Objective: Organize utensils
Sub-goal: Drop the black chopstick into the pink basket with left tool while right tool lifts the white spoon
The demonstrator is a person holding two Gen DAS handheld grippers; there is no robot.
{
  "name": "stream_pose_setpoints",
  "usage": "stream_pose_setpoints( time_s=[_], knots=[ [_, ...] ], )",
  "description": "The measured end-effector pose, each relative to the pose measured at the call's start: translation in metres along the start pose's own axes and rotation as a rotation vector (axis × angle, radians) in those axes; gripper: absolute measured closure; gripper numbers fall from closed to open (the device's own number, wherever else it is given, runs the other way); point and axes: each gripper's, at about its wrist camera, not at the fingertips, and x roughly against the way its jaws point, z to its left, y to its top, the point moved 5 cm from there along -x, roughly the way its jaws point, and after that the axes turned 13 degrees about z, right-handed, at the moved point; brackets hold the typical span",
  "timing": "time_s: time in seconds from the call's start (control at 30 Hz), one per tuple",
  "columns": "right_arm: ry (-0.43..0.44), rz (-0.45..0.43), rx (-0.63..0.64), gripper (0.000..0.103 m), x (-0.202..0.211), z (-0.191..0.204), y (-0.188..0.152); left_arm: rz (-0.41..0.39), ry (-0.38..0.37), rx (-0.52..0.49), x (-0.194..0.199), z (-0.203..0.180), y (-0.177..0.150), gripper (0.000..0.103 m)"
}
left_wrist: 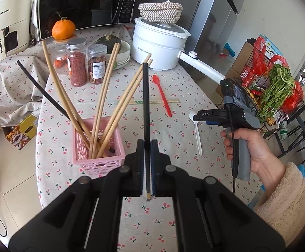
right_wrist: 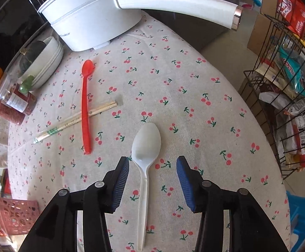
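While the left gripper (left_wrist: 146,163) pinches a black chopstick (left_wrist: 145,105) beside the pink basket (left_wrist: 99,157), the right gripper (right_wrist: 152,180) straddles, jaws spread, a white spoon (right_wrist: 145,147) on the cherry-print tablecloth (right_wrist: 194,109) (microwave (left_wrist: 85,2) behind).

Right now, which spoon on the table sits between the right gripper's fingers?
The white plastic spoon: its handle runs between the open right gripper. The red plastic spoon lies further left, across wrapped chopsticks.

L gripper (left_wrist: 146,163) jaws clamped; R gripper (right_wrist: 152,168) jaws wide apart.
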Motion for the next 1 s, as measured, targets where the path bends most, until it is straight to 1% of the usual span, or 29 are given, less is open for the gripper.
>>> stream_pose_setpoints(
  time_s=[0.1,0.13,0.17,0.23,0.33,0.43,0.63,0.77,0.83,0.93,1.0],
  knots=[
    [-0.012,0.006,0.014,0.056,-0.011,0.004,0.004,0.001,-0.003,0.005,0.000,0.001,0.001,0.097],
    [-0.022,-0.020,0.021,0.066,-0.011,0.004,0.005,0.001,-0.004,0.005,0.000,0.001,0.001,0.097],
    [-0.026,-0.028,0.036,0.072,-0.011,0.005,0.007,0.000,-0.005,0.005,0.000,0.001,0.001,0.097],
    [-0.008,-0.031,0.055,0.098,-0.012,0.006,0.007,-0.005,-0.008,0.003,0.003,0.001,0.001,0.097],
    [0.056,-0.054,0.062,0.098,-0.003,0.005,0.005,-0.034,-0.010,-0.003,0.013,0.001,0.002,0.097],
    [0.107,-0.108,0.081,0.098,0.018,0.006,0.003,-0.086,-0.025,-0.003,0.029,0.002,0.004,0.097],
    [0.231,-0.218,0.115,0.098,0.072,0.015,-0.009,-0.251,-0.050,0.006,0.080,0.005,0.010,0.097],
    [0.266,-0.301,0.162,0.098,0.109,0.028,-0.023,-0.346,-0.027,0.022,0.105,0.014,0.016,0.097],
    [0.283,-0.335,0.178,0.098,0.123,0.034,-0.029,-0.373,-0.012,0.038,0.111,0.022,0.017,0.097],
    [0.312,-0.376,0.199,0.098,0.141,0.042,-0.038,-0.391,0.008,0.067,0.114,0.032,0.019,0.097],
    [0.316,-0.404,0.221,0.098,0.152,0.050,-0.045,-0.401,0.026,0.084,0.112,0.037,0.020,0.097]
  ],
)
